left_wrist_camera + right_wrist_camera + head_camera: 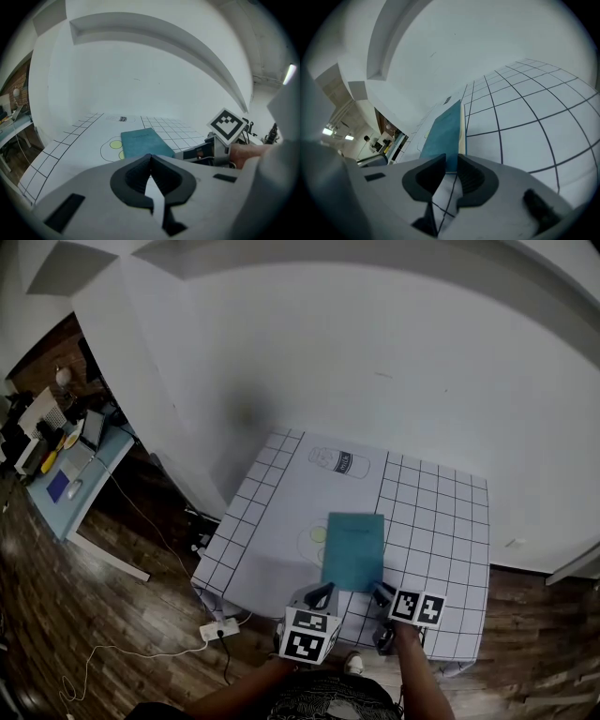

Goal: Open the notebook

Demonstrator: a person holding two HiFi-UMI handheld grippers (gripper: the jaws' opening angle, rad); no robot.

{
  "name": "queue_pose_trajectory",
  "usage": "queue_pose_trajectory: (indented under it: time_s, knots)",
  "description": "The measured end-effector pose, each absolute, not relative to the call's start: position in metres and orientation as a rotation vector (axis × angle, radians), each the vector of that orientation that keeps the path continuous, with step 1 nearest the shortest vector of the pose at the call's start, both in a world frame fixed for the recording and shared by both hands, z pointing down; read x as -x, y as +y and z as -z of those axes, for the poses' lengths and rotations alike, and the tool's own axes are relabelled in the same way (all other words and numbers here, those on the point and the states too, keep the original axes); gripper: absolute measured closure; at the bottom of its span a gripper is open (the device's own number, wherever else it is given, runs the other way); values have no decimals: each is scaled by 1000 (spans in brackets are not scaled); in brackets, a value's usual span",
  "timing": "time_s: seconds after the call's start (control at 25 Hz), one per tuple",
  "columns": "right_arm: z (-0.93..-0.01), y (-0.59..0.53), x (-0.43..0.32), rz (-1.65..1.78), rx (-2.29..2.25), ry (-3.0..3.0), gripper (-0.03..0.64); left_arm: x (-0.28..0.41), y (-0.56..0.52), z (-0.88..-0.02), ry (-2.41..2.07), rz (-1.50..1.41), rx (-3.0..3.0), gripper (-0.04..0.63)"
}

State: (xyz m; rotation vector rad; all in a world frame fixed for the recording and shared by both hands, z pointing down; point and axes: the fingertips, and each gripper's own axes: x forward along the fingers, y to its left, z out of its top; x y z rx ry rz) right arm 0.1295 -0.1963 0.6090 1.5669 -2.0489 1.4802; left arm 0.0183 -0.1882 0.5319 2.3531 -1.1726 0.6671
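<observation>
Notebook (353, 549) is closed, lying flat on the grid mat (272, 521) at lower centre of the head view, teal cover up.

Left gripper (323, 595) is just short of the near left corner. Its jaws are fully together with nothing between them.

Right gripper (382, 593) is at the near right corner. Its jaws are a narrow slit apart, and in its own view the near edge of the notebook (443, 131) lines up right at the slit. The cream page edge shows on the right side. It looks unclamped, but it's a close call.

Step in hand, as I read it: get hold of the cover alone.
- Ease one right jaw under the cover only, at the page-edge side, not under the whole block.
- Pinch lightly, then lift in an arc toward the spine.
- Press the left gripper (150, 156), closed as is, down on the spine side so the book doesn't slide or lift.

Risk: grabbing pages along with the cover.
</observation>
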Motion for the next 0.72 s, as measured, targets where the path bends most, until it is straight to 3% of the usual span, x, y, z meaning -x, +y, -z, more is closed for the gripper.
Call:
queue_pose_trajectory:
  time_s: [0.36, 0.72]
  knots:
    - [-599, -198, -130, -1594, -1631, -2110, 569, -12, -186, -533, -1180, -664, -2348, 588]
    - [-572, -199, -121, -1474, -1666, -2178, 577, -9, -188, -531, -1177, -650, -2346, 588]
